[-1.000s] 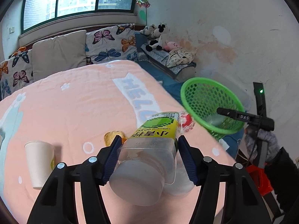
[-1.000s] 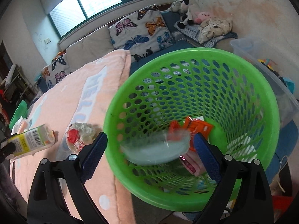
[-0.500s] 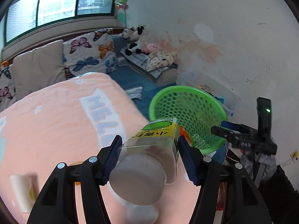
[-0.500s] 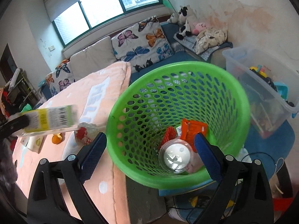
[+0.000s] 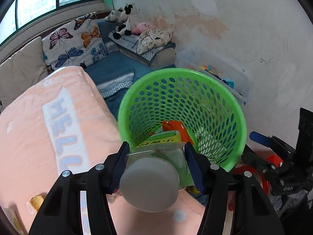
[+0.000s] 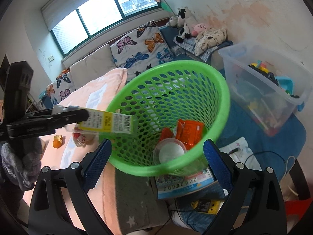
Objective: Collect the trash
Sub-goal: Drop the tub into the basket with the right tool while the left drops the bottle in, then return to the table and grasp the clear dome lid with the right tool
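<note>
My left gripper (image 5: 156, 163) is shut on a clear plastic bottle (image 5: 156, 168) with a green and yellow label and a grey cap; its far end reaches over the near rim of the green mesh basket (image 5: 215, 90). In the right wrist view the bottle (image 6: 109, 122) pokes over the basket's left rim (image 6: 125, 98). Orange wrappers (image 6: 188, 130) and a clear lidded cup (image 6: 170, 152) lie inside the basket. My right gripper (image 6: 157, 163) is open and empty, just in front of the basket.
The pink blanket (image 5: 39, 129) covers the bed left of the basket; an orange peel (image 6: 57, 138) and a crumpled red-white wrapper (image 6: 79, 138) lie on it. A clear toy bin (image 6: 264, 90) stands to the right. A booklet (image 6: 187, 184) and cables lie on the floor.
My left gripper has carried the bottle from above the bed rightwards to the basket rim. The right gripper has drawn back and risen a little from the basket, where a cup came to rest.
</note>
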Demonstrator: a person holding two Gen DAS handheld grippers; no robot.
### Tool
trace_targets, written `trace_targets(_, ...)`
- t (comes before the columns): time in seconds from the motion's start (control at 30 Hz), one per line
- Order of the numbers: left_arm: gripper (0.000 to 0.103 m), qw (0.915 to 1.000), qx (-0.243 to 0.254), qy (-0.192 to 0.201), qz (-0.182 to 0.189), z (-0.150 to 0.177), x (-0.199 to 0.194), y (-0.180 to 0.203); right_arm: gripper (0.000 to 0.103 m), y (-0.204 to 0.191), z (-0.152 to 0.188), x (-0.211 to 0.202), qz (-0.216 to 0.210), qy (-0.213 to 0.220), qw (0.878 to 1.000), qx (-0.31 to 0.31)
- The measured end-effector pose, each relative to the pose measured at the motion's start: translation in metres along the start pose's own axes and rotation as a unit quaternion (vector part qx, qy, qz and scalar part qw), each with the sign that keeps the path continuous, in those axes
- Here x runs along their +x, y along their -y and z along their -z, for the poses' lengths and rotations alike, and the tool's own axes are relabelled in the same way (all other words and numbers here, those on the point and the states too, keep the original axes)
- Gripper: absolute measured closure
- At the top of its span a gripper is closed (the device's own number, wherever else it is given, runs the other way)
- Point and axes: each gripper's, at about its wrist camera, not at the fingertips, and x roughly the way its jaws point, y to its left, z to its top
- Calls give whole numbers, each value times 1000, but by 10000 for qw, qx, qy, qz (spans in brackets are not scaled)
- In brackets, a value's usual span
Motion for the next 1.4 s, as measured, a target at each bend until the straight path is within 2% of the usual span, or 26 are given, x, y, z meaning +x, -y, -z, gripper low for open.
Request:
trace_targets(0.2, 47, 9997, -40, -234, -18, -4, 19, 7, 9, 11, 5, -1, -2, -16, 9999, 132)
trace_targets(0.3, 46, 9998, -76, -201, 58, -4, 20, 8, 9, 15, 8, -2, -32, -15, 9998, 187)
trace_targets(0.37, 32, 9998, -55, -159, 58, -4, 19, 10, 9, 15, 9, -3, -26, -11, 9998, 185)
trace_targets(0.57, 32, 9999, -58, 84, 13, 7, -4, 8, 9, 5, 12, -11, -124, 35, 9998, 162)
trace_targets(0.77, 32, 9992, -233, 316, -10, 29, -36, -8, 9, -20, 18, -15, -310, 0, 9995, -49)
trace_targets(1.03, 32, 9964, -558, 542, -333, 67, -78, -40, 9, -62, 26, -13, -670, -111, 9972, -324)
trace_targets(1.4, 31, 9846, -1361, 789, -756, 123, -130, -103, 9, -140, 54, 11, -1229, -609, 9862, -924)
